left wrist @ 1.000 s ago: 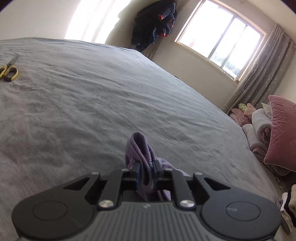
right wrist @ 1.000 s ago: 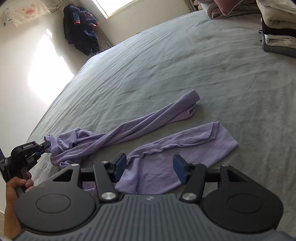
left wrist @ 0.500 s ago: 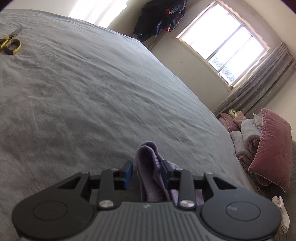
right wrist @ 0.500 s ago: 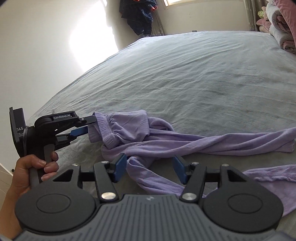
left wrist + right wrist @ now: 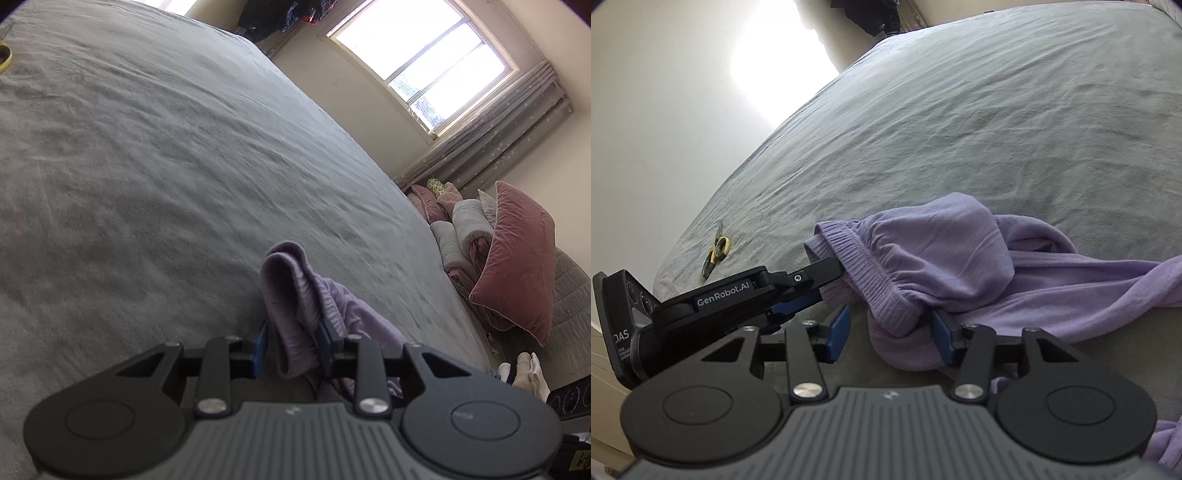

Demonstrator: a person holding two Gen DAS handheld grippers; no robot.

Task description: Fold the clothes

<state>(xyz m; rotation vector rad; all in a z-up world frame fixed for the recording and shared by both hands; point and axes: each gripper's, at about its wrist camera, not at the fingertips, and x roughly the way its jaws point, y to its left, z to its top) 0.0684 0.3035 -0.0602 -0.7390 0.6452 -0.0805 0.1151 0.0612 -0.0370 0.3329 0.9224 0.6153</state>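
Lilac trousers (image 5: 945, 258) lie bunched on the bed (image 5: 960, 129); left tongs (image 5: 827, 286) closing on their ribbed waistband, right tongs (image 5: 890, 336) closing around it beside them.

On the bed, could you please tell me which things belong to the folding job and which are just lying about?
Job: purple garment; left gripper; right gripper.
Lying about: scissors; pink pillow; rolled blankets; hanging jacket.

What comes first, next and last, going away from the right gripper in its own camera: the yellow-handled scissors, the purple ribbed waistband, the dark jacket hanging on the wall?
1. Purple ribbed waistband, between the right gripper's closing jaws.
2. Yellow-handled scissors, left, on the grey bed.
3. Dark jacket, top, beyond the bed.
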